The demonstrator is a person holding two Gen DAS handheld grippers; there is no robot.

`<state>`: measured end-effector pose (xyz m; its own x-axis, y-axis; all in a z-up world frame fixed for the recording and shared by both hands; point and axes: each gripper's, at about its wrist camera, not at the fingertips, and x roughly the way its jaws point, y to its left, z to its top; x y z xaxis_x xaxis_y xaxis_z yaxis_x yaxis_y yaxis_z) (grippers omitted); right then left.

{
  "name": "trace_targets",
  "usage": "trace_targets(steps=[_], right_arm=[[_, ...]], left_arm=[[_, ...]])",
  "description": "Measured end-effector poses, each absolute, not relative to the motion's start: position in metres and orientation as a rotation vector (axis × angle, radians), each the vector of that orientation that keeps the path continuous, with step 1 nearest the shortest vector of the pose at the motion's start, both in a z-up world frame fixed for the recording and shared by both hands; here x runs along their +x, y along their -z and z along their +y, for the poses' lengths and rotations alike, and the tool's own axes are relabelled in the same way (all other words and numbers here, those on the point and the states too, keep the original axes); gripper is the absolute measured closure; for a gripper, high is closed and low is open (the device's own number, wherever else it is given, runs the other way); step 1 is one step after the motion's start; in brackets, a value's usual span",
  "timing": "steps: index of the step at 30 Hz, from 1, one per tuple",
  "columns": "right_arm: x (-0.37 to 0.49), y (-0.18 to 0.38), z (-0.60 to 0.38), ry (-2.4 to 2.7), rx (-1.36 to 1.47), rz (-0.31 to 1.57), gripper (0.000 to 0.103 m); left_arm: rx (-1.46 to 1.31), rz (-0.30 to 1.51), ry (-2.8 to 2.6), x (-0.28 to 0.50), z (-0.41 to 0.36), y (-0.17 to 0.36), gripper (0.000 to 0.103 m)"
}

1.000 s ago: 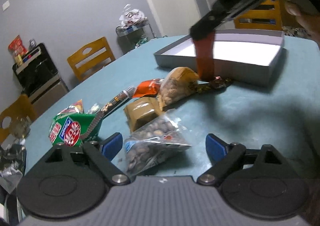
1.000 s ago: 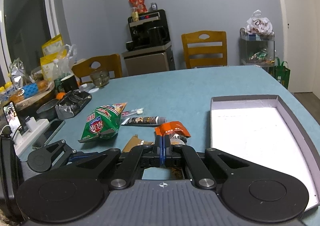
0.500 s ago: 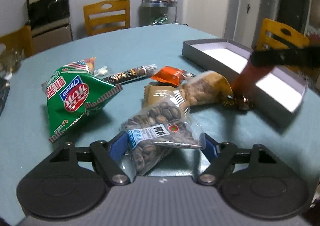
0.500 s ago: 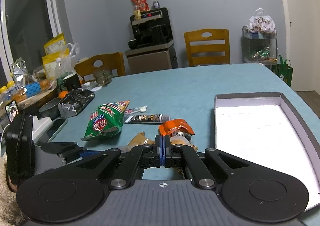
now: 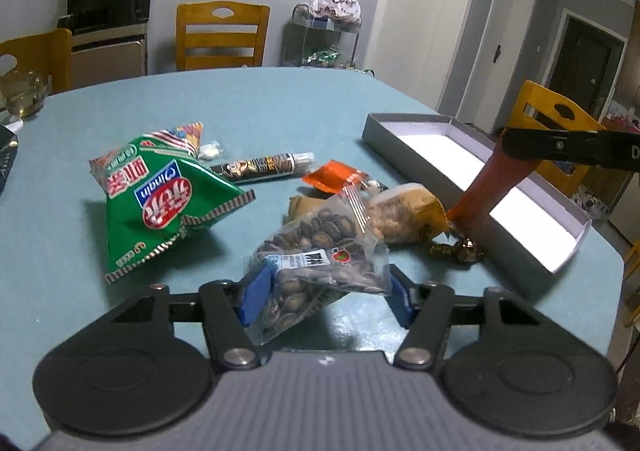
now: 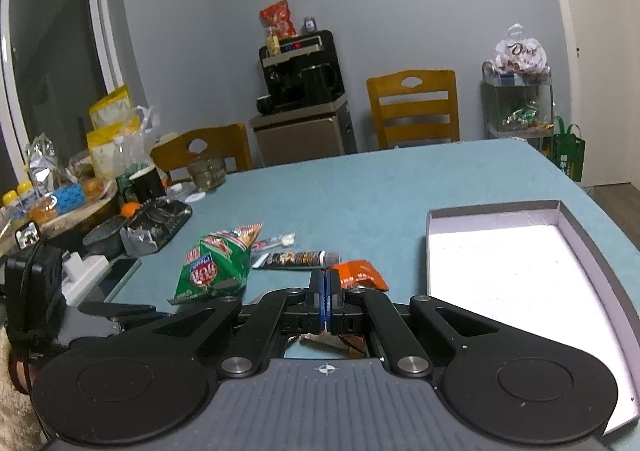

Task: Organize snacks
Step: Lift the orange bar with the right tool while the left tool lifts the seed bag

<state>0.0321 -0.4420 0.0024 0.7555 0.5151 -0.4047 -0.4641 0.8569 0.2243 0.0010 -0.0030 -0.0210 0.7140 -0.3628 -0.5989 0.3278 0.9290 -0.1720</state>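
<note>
My left gripper point(image 5: 326, 295) has a clear bag of dark melon seeds point(image 5: 316, 251) between its blue pads. Its jaws are closing, both pads touch the bag, and the bag tilts up off the teal table point(image 5: 280, 111). Ahead lie a green chip bag point(image 5: 160, 203), a dark tube snack point(image 5: 260, 165), an orange packet point(image 5: 332, 179) and a peanut bag point(image 5: 404, 215). My right gripper point(image 6: 326, 299) is shut. In the left wrist view the right gripper point(image 5: 460, 219) points down beside a gold-wrapped candy point(image 5: 460, 251); whether it pinches the wrapper is hidden.
An open grey box point(image 5: 404, 155) with a white bottom lies at the right; its wall point(image 6: 592, 251) also shows in the right wrist view. Yellow chairs point(image 5: 222, 35) ring the table. Trays, bottles and a glass bowl point(image 6: 206, 171) crowd the table's left end.
The left gripper's view has rolled level and its jaws have narrowed onto the seed bag, which now sits tilted up between the pads. The right gripper stays shut and has barely moved.
</note>
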Motion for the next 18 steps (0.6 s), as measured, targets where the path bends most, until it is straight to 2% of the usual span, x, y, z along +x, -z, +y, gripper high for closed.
trace_targets(steps=[6, 18], right_arm=[[0.036, -0.011, -0.444, -0.536, 0.115, 0.454, 0.1], [0.047, -0.01, -0.448, -0.531, 0.149, 0.486, 0.1]], left_arm=[[-0.036, 0.648, 0.377, -0.005, -0.002, 0.012, 0.058], [-0.038, 0.64, 0.349, 0.007, 0.001, 0.007, 0.06]])
